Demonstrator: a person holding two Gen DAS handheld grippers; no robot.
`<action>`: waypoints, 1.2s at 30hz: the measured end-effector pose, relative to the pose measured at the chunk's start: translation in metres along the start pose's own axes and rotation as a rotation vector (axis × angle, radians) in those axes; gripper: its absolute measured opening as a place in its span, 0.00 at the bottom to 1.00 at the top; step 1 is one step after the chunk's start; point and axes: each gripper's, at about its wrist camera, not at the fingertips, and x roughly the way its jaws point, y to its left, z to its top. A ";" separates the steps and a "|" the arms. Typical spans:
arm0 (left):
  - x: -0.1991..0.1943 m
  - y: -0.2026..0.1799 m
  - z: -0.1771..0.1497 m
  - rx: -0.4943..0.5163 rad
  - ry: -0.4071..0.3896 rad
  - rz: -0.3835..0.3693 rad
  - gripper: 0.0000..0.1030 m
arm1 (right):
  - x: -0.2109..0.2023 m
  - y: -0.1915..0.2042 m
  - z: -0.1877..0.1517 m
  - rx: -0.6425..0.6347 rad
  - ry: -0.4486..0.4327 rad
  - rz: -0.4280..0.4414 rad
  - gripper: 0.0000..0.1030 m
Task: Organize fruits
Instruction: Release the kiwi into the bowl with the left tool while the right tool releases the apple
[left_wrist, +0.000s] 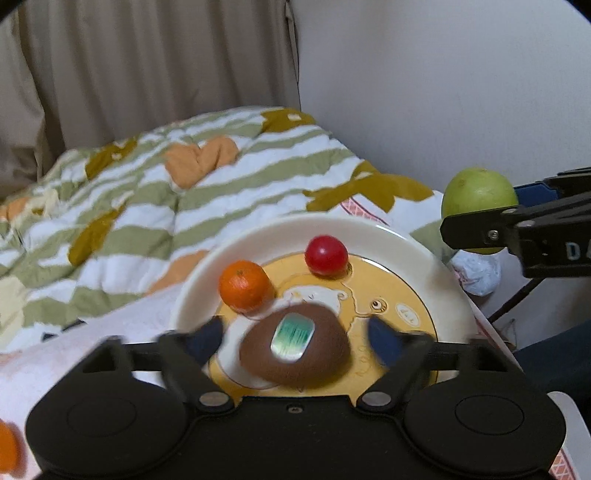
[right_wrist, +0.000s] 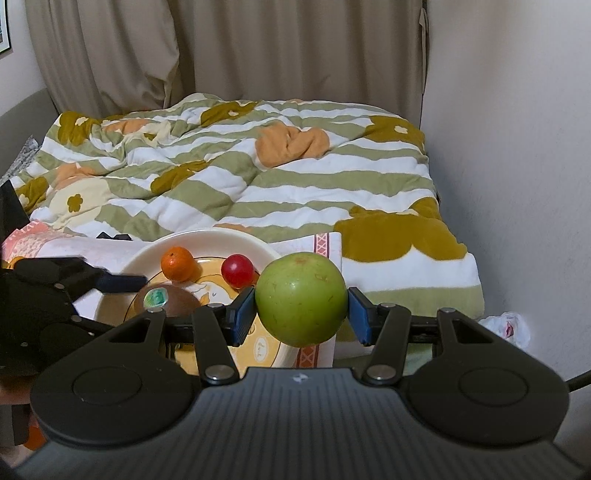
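Note:
A cream plate (left_wrist: 388, 236) with a yellow picture holds an orange mandarin (left_wrist: 243, 283), a small red fruit (left_wrist: 326, 254) and a brown kiwi (left_wrist: 295, 349) with a green sticker. My left gripper (left_wrist: 295, 338) is open, its blue pads apart on either side of the kiwi, blurred by motion. My right gripper (right_wrist: 301, 308) is shut on a green apple (right_wrist: 301, 297) and holds it in the air right of the plate (right_wrist: 207, 238). The apple also shows in the left wrist view (left_wrist: 478, 192). The kiwi (right_wrist: 166, 299), mandarin (right_wrist: 178, 263) and red fruit (right_wrist: 237, 270) show in the right wrist view.
The plate rests on a pink and white cloth (right_wrist: 325, 243) over a green-striped flowered quilt (right_wrist: 236, 177). Beige curtains (right_wrist: 258, 55) hang behind; a white wall (right_wrist: 517, 147) stands to the right. A crumpled white bag (right_wrist: 509, 326) lies by the wall. An orange thing (left_wrist: 7, 446) shows at bottom left.

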 end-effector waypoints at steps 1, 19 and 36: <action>-0.004 0.001 0.000 0.004 -0.005 0.007 0.91 | 0.000 0.000 0.001 0.000 -0.001 0.001 0.66; -0.071 0.047 -0.021 -0.225 0.001 0.074 0.96 | 0.034 0.035 -0.005 -0.166 0.049 0.102 0.66; -0.101 0.059 -0.039 -0.297 -0.028 0.114 0.96 | 0.034 0.052 -0.027 -0.331 -0.057 0.074 1.00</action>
